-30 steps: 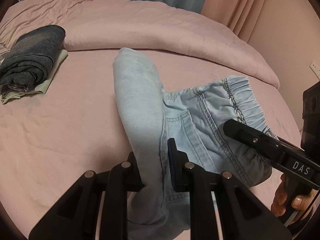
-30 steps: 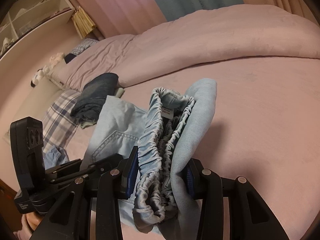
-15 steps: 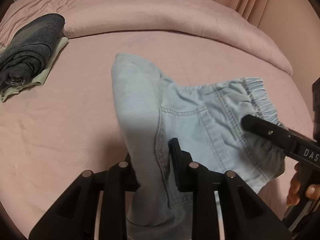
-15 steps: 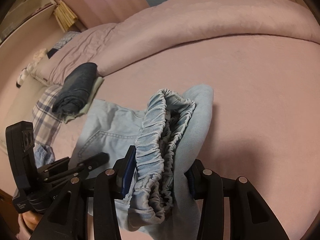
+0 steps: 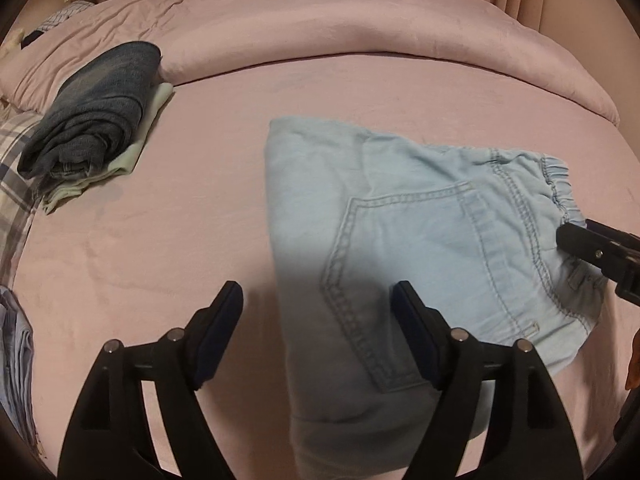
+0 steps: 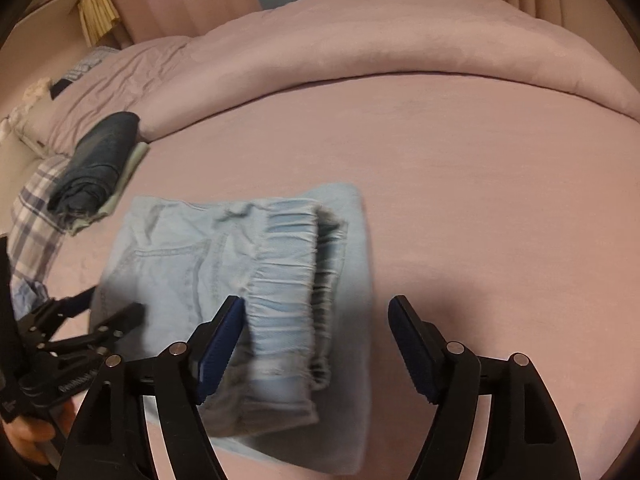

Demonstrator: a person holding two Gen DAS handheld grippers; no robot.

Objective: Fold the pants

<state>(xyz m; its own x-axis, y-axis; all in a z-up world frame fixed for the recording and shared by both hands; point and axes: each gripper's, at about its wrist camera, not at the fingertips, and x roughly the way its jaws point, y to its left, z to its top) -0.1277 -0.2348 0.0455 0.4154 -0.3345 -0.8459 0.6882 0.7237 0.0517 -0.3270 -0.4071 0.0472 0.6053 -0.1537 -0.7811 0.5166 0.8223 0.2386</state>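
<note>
Left gripper [image 5: 316,316]: jaws spread wide, holding nothing. Right gripper [image 6: 314,332]: jaws likewise spread, empty. One pair of light blue pants [image 5: 420,248], folded, lies flat on the pink bed [image 5: 160,240] directly below and ahead of both claws; its folded edge passes between the left fingers, back pocket facing up. Elastic waistband [image 6: 292,280] sits just ahead of the right claw's left finger. Beyond the left claw, well apart to its left: one rolled dark denim garment [image 5: 96,108] resting on one pale green folded cloth [image 5: 140,148].
</note>
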